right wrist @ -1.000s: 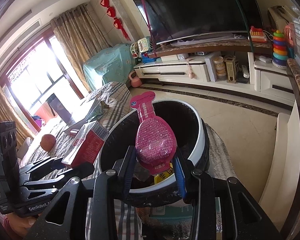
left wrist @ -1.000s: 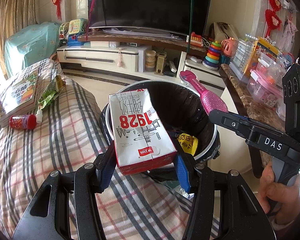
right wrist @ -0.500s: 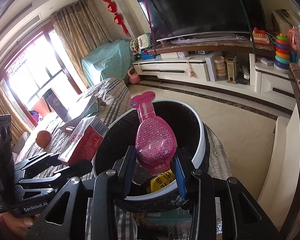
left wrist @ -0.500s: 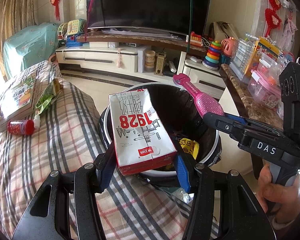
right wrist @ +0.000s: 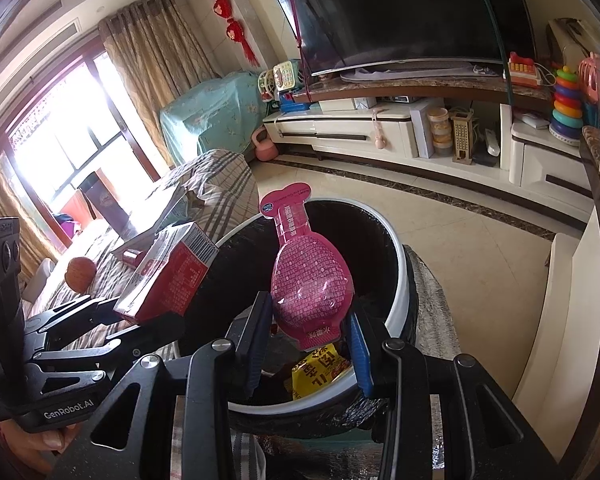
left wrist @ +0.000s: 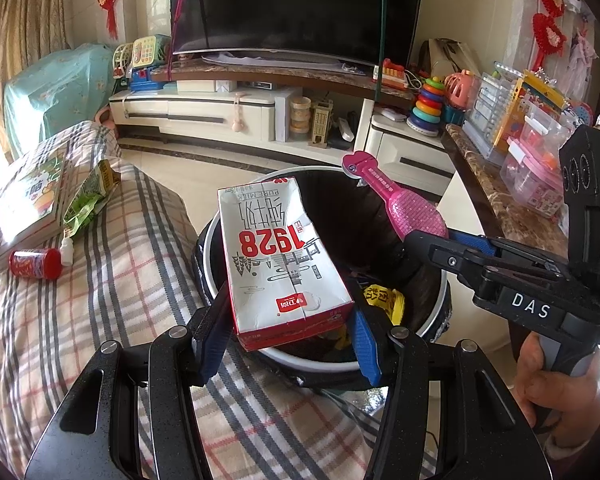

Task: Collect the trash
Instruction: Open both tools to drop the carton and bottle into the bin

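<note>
— Over the black-lined trash bin (left wrist: 432, 322), what do the left tongs (left wrist: 290, 334) hold?

— A white and red milk carton (left wrist: 278, 264) marked 1928, pinched at its lower end between the blue pads, roughly half spread. It tilts up over the bin's near rim.

— And the right tongs (right wrist: 308, 346)?

— Narrower, pressed on the bottom of a pink pouch (right wrist: 308, 280) with a long neck, which stands up over the bin's mouth. A yellow wrapper (right wrist: 320, 370) lies inside the bin below it.

— What does the left view alone give?

— A plaid-covered bed (left wrist: 112, 280) beside the bin, carrying a green snack bag (left wrist: 86, 202), a small red can (left wrist: 36, 264) and a book (left wrist: 32, 196). Also the hand (left wrist: 560, 392) gripping the right tool's handle.

— And the right view alone?

— The carton's red side with its barcode, the bright window (right wrist: 56, 160) with curtains, and fingertips (right wrist: 54, 438) under the left tool.
</note>
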Available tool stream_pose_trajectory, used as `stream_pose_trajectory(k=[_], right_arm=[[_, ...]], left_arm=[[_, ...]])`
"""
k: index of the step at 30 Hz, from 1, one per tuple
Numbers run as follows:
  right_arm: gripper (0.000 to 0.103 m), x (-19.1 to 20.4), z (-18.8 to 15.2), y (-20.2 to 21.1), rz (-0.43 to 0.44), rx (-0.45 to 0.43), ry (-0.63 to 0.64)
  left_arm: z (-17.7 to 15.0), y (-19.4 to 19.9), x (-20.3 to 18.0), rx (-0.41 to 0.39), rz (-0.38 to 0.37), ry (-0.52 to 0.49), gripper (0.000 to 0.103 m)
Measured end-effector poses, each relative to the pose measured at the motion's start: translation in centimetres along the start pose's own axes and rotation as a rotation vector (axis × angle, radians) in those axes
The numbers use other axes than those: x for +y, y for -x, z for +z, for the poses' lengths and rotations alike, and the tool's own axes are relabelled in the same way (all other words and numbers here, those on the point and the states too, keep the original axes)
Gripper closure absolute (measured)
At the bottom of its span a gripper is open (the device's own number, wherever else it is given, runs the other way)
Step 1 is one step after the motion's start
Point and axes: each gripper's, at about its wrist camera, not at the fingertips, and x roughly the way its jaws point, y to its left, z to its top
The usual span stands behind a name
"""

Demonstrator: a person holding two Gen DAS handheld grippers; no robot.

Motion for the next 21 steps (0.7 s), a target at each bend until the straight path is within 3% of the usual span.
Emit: stream_pose_trajectory(k=[21], right_arm=[[0.065,-0.3,1.1,-0.8,-0.017,0.021,0.017]], left_arm=[[0.9,-1.7,0.1,0.029,0.006,-0.009,0.050]])
